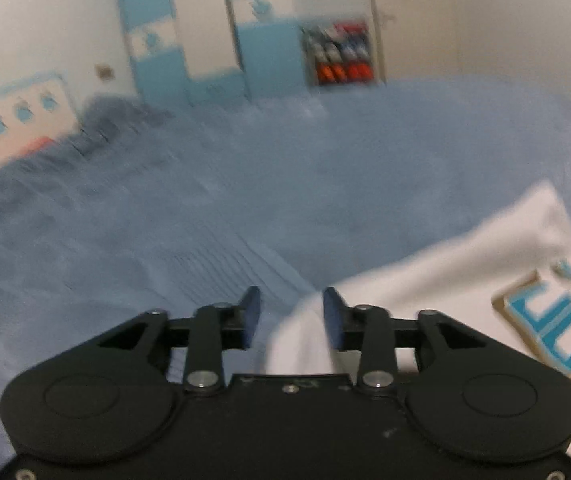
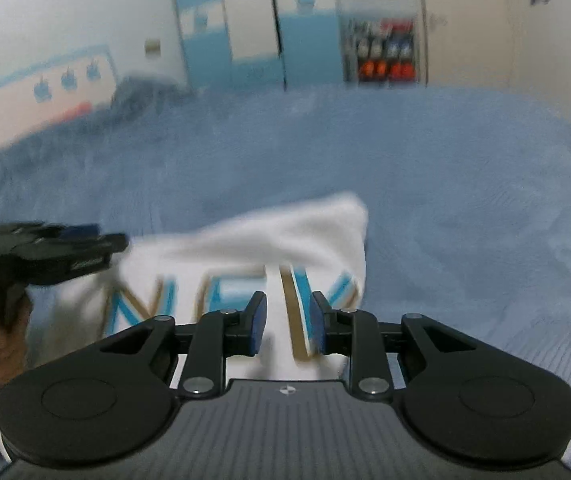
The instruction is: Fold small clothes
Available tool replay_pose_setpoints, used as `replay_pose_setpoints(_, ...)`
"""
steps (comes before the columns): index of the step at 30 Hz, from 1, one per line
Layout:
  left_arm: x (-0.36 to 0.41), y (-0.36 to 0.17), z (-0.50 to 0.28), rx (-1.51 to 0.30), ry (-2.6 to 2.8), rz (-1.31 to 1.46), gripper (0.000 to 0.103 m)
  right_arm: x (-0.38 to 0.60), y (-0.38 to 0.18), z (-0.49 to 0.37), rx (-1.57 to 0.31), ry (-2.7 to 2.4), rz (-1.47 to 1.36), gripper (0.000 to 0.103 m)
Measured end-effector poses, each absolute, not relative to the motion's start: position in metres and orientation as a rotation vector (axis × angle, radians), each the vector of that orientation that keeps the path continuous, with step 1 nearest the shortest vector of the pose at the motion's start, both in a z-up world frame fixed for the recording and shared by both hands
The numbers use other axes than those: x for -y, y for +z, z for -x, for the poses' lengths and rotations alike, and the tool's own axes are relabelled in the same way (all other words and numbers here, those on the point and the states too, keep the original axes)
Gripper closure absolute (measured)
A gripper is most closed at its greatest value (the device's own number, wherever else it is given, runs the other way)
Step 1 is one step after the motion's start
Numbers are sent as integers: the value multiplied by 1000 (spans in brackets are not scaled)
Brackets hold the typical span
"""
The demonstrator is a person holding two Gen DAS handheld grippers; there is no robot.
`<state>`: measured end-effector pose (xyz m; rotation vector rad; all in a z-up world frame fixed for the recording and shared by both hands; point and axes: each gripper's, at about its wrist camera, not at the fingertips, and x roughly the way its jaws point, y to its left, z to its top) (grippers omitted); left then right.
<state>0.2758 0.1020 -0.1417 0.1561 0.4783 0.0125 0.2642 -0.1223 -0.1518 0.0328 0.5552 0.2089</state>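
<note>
Right claw (image 2: 287, 322) parted over white shirt (image 2: 253, 240); left claw (image 1: 291, 316) parted at shirt edge, both level above blue bedspread (image 1: 205, 200).

Left gripper (image 1: 291, 318) and right gripper (image 2: 287, 322), jaws both parted.

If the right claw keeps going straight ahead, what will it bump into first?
Probably the white shirt. The right claw is open and aims over the shirt's blue letters, with the blue blanket beyond. Blur makes depth unclear.

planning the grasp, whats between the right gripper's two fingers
White garment with blue lettering lies in the right gripper gap, open, in the right wrist view.
</note>
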Motion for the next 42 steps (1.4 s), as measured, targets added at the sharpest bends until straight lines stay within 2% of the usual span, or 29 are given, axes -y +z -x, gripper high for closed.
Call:
replay_pose_setpoints(2, -105, -119, -251, -402, 0, -74, 57, 115, -146, -265, -486, 164, -42, 71)
replay_pose_setpoints(5, -98, -112, -235, -382, -49, -13, 55, 103, -153, -287, -495, 116, -76, 71)
replay_pose_setpoints(10, -85, -163, -275, -545, -42, -88, 54, 89, -194, -335, -671, 96, -78, 72)
replay_pose_setpoints(13, -102, -192, -293, -613, -48, 33, 49, 89, -198, -340, -687, 99, -69, 72)
replay_pose_setpoints(19, -101, -177, -281, -597, -49, 16, 51, 89, -186, -330, -681, 102, -58, 72)
replay_pose_setpoints(26, -109, -127, -218, -554, -136, -31, 51, 94, -155, -276, -624, 200, -9, 72)
replay_pose_setpoints(30, -101, -158, -198, -686, -157, -99, 50, 96, -187, -275, -737, 205, -4, 72)
replay_pose_setpoints(33, -91, -188, -191, -673, -162, -205, 49, 88, -208, -266, -661, 238, 133, 71)
replay_pose_setpoints(36, -90, -167, -196, -708, -168, -196, 54, 86, -193, -265, -694, 262, 138, 71)
replay_pose_setpoints(42, -97, -125, -162, -662, -203, -188, 50, 103, -148, -237, -729, 378, 70, 70)
